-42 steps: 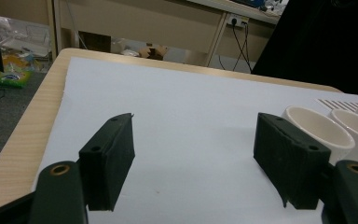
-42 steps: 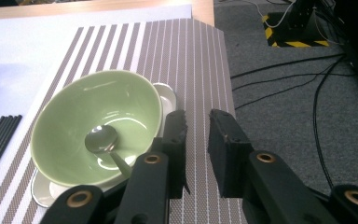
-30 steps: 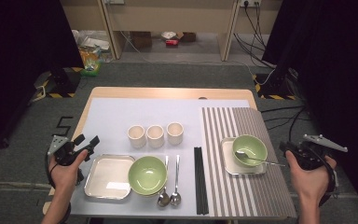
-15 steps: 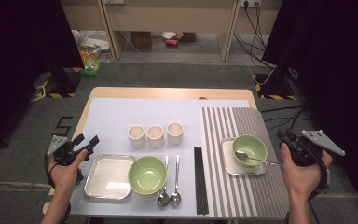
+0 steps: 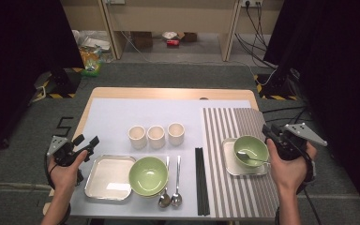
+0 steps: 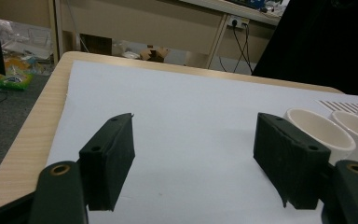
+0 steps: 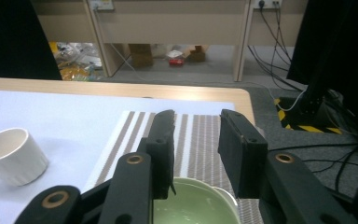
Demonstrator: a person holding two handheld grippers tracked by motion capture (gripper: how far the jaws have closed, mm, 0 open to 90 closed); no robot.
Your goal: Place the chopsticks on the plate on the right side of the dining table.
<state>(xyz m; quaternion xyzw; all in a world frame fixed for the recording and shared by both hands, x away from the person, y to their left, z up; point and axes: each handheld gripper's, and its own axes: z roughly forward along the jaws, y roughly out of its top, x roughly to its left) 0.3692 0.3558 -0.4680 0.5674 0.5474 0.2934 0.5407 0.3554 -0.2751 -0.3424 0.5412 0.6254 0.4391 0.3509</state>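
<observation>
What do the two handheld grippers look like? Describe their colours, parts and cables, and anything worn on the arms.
Both are black. The left gripper and the right gripper each carry a grey three-cornered plate on top. In the gripper views, each jaw ends in a thick, blocky black pad with small screw holes, on a black link with a brass-ringed pivot. A black cable loops under each wrist. The forearms are bare, sleeveless.

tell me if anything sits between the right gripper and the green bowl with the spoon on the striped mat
Nothing visible does. The right gripper hangs open just right of the green bowl, with nothing between its jaws. The spoon lies in the bowl, handle toward the gripper.
</observation>
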